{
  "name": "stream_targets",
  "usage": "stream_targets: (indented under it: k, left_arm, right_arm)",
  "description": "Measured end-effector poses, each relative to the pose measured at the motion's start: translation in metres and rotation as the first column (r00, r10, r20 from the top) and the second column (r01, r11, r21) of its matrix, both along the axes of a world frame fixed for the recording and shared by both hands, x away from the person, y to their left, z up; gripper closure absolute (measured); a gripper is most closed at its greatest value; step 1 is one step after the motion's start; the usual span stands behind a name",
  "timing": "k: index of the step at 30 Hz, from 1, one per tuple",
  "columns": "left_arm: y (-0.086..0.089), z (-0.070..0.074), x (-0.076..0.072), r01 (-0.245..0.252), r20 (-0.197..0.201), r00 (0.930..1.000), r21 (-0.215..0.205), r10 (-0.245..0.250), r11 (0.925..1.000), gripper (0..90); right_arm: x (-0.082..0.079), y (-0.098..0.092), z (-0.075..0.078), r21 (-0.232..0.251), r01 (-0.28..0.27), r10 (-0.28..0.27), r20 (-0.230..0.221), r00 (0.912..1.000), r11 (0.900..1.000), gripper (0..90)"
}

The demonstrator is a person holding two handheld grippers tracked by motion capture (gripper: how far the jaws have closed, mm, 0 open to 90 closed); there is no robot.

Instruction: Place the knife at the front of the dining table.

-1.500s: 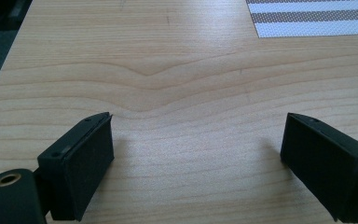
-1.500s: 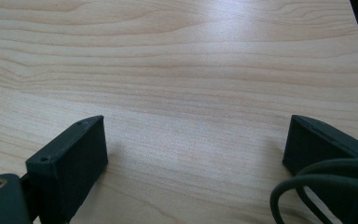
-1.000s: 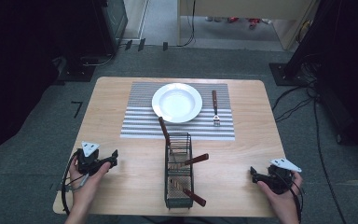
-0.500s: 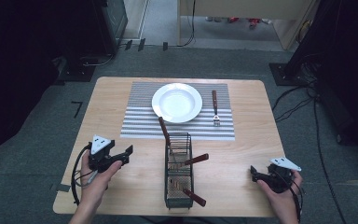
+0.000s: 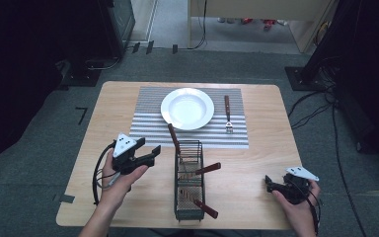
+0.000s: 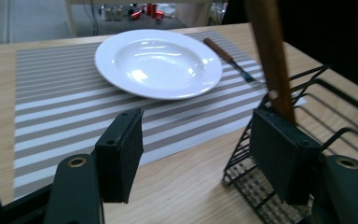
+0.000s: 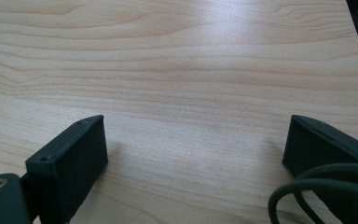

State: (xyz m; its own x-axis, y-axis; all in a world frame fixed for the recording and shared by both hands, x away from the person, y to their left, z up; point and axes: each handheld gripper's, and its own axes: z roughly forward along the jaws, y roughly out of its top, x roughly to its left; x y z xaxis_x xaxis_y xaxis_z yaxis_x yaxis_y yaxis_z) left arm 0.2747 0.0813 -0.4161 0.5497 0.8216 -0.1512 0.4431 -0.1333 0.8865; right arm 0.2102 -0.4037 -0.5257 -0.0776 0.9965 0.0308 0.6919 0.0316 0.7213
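While bare wood lies open along the table's (image 5: 103,103) left side, the left gripper (image 5: 154,153) hangs above it, held in a hand that comes in from the near edge with the forearm slanting to the right. It points right and a little far, toward the wire basket (image 5: 188,207) at the near middle of the table. Its jaws have just been closing, yet they stand apart with nothing between them. In the left gripper view the brown handle (image 6: 270,51) that stands at the basket's far end rises just beyond the right-hand pad, and I cannot tell if they touch. Past the basket lie the striped mat (image 5: 148,126), the white plate (image 5: 187,108) and a fork (image 5: 228,114) to the plate's right. Open wood lies right of the basket. At the near right corner the right gripper (image 5: 269,184) rests low in the other hand, pointing left, jaws spread wide over bare wood.
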Motion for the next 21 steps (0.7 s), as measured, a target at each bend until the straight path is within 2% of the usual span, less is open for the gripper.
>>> stream_targets:
  k: [5,9,10,14,21]
  left_arm:
    - [-0.010,0.006,0.002,0.023,0.006,0.9997,-0.003,-0.023,0.9997,38.2]
    - [-0.017,0.009,0.006,0.056,-0.001,0.9984,-0.029,-0.056,0.9980,44.3]
    - [-0.020,0.011,0.008,0.085,-0.006,0.9964,-0.037,-0.085,0.9957,44.9]
    - [-0.023,0.015,0.011,0.125,-0.013,0.9919,-0.076,-0.127,0.9892,47.8]
    - [-0.033,0.017,0.018,0.155,-0.017,0.9875,-0.078,-0.157,0.9848,49.6]
  right_arm:
    - [0.000,0.000,0.000,0.000,0.000,0.000,0.000,1.0000,1.000,5.9]
    - [0.000,0.000,0.000,-0.001,-0.001,0.001,0.001,1.0000,1.000,5.9]
    - [0.000,0.000,0.000,-0.001,-0.001,0.001,0.001,1.0000,1.000,5.9]
    - [0.000,0.000,0.000,-0.001,-0.001,0.001,0.001,1.0000,1.000,5.9]
    - [0.000,0.000,0.000,-0.001,-0.001,0.001,0.001,1.0000,1.000,5.9]
